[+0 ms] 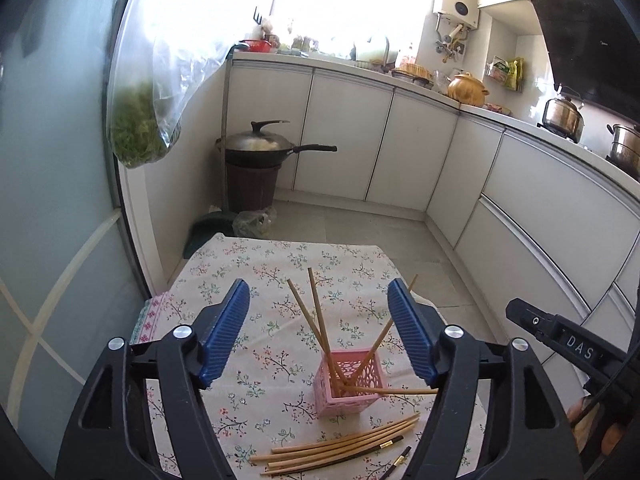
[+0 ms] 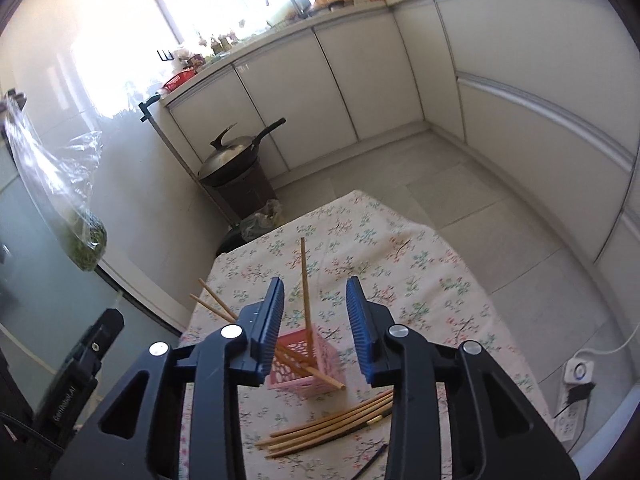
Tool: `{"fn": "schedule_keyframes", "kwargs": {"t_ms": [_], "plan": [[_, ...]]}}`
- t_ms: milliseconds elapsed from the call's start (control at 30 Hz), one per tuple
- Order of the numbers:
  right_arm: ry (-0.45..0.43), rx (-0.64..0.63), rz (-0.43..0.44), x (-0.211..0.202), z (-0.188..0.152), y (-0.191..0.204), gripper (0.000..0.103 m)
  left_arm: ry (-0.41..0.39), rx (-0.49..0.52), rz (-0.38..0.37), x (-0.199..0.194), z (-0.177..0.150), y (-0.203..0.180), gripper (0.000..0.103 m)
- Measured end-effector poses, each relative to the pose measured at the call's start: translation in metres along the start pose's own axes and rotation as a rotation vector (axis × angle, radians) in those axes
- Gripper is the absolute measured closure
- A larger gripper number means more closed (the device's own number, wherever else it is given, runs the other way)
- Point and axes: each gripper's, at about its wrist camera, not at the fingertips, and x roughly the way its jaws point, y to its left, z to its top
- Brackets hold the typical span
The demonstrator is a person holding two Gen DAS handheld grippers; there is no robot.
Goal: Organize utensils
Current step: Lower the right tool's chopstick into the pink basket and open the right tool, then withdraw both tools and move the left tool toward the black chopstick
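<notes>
Between our left gripper's [image 1: 318,336] spread jaws, nothing is held; our right gripper [image 2: 315,326] also stands parted and empty. Below both, near the table's [image 1: 240,256] front edge, sits the pink basket [image 1: 347,384] with several chopsticks [image 1: 316,312] leaning out of it. More chopsticks lie loose [image 1: 344,446] at the front edge, their ends cut off by our gripper arms, so we cannot count them.
</notes>
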Motion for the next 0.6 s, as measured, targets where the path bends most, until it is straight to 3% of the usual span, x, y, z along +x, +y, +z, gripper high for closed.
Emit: {"fn": "schedule_keyframes", "kwargs": {"t_ms": [400,467,600], "plan": [[-0.086,-0.038,-0.116,-0.023,-0.006,-0.014,0.030,-0.006,0.035,0.015,-0.006,-0.008,-0.014,0.012],[-0.103,-0.036,-0.140,-0.028,-0.008,-0.018,0.020,-0.003,0.044,0.013,-0.006,-0.010,-0.018,0.008],[-0.122,-0.032,-0.179,-0.037,-0.013,-0.029,0.009,0.004,0.070,0.003,-0.007,-0.014,-0.029,0.007]]}}
